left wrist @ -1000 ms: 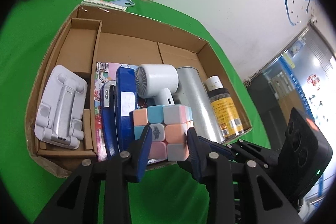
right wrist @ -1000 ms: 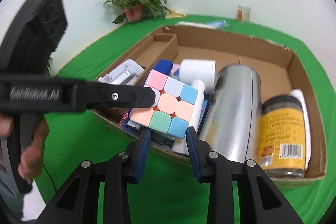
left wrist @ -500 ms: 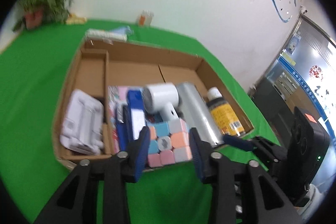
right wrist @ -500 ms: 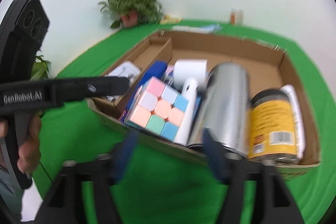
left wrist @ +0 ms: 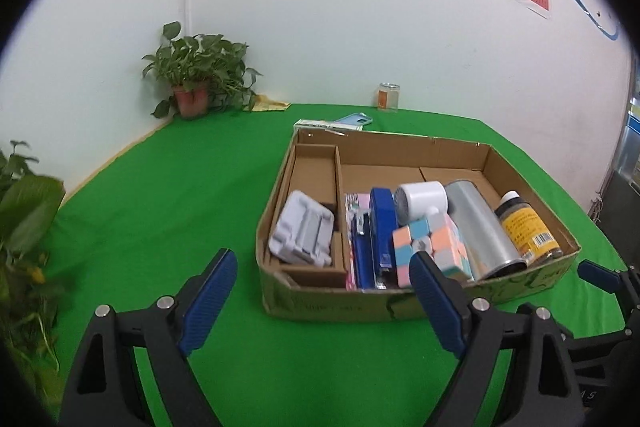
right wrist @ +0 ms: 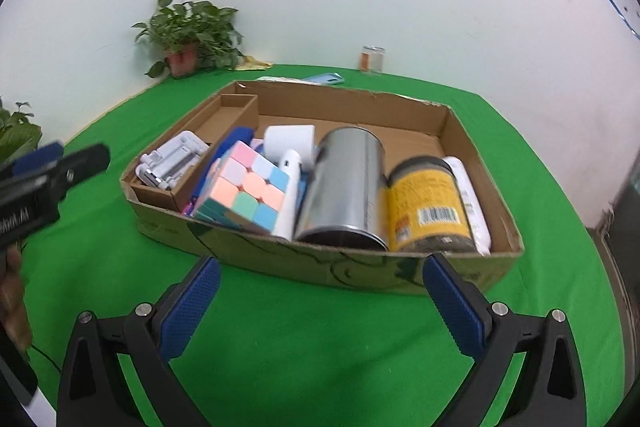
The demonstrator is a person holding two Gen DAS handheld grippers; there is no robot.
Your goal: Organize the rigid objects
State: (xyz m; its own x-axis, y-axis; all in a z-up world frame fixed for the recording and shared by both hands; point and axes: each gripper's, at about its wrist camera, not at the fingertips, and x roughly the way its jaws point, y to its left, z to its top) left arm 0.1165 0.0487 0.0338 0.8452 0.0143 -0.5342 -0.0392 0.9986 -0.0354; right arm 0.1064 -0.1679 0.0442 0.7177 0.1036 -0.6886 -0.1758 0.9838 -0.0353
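A pastel puzzle cube [left wrist: 428, 247] [right wrist: 244, 191] lies tilted in the cardboard box [left wrist: 440, 147] [right wrist: 352, 95], leaning on a blue stapler [left wrist: 382, 227] and a white hair dryer [left wrist: 420, 205] [right wrist: 290, 143]. Beside them lie a silver can [left wrist: 480, 227] [right wrist: 344, 183], a yellow-labelled jar [left wrist: 528, 231] [right wrist: 428, 207] and a grey phone stand [left wrist: 302, 235] [right wrist: 170, 161]. My left gripper [left wrist: 320, 263] hovers over the green cloth before the box, jaws opening, nothing between them. My right gripper [right wrist: 322, 263] also sits short of the box's front wall, jaws opening wide and empty.
A potted plant [left wrist: 196, 83] stands in the far corner and a small glass jar [left wrist: 387, 97] by the wall. A booklet and a blue phone [left wrist: 340, 123] lie behind the box. More leaves [left wrist: 20, 227] crowd the table's left edge. Green cloth [left wrist: 180, 187] surrounds the box.
Both grippers held the cube a second ago; both have let go, opened wide and drawn back from the box. The cube now rests inside it.
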